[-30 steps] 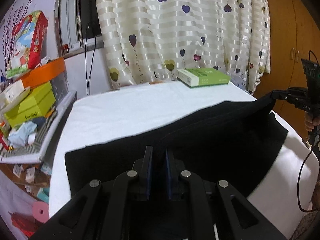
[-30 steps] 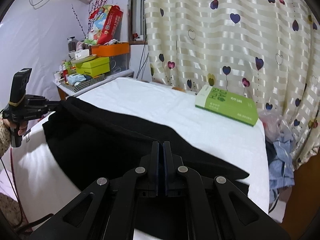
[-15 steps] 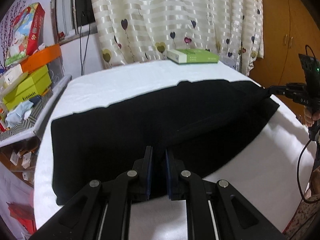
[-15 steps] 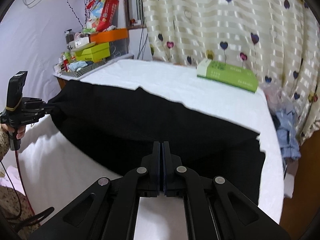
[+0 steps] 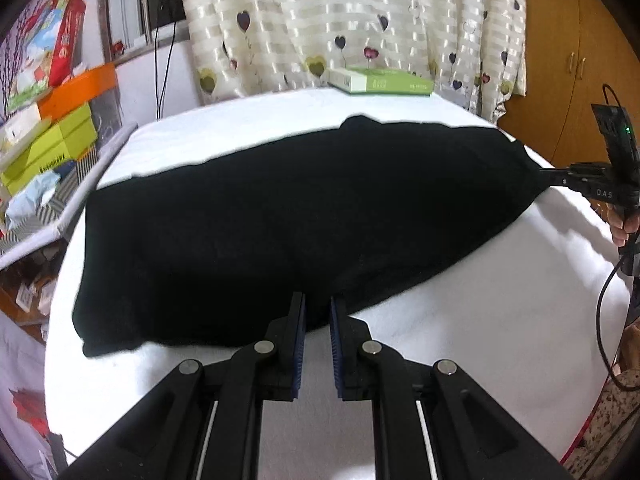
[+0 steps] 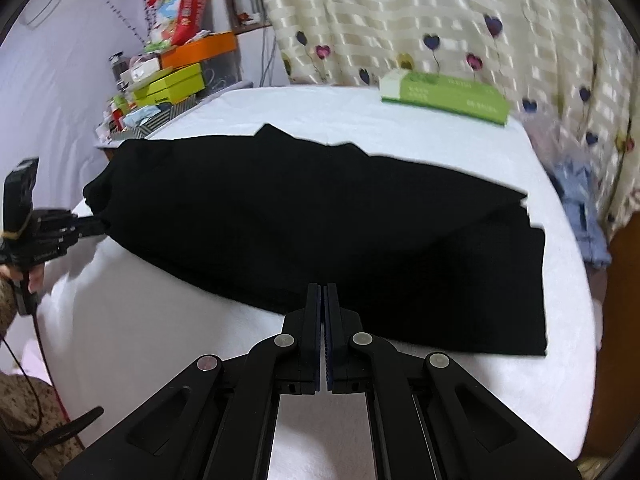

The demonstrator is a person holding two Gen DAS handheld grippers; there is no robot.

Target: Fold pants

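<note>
The black pants lie spread across the middle of the white-covered bench, folded lengthwise into a long dark band that runs from the left of the frame to the right in both wrist views. At the bottom centre of the left wrist view, the left gripper grasps the near edge of the pants, its 2 jaws held slightly apart by the cloth between them. At the bottom centre of the right wrist view, the right gripper is clenched on the near edge of the pants, jaws pressed together with only thin fabric between. A green box sits at the far edge of the bench, in the upper right of that view, in front of a heart-print curtain. Stacked boxes crowd the upper left.
</note>
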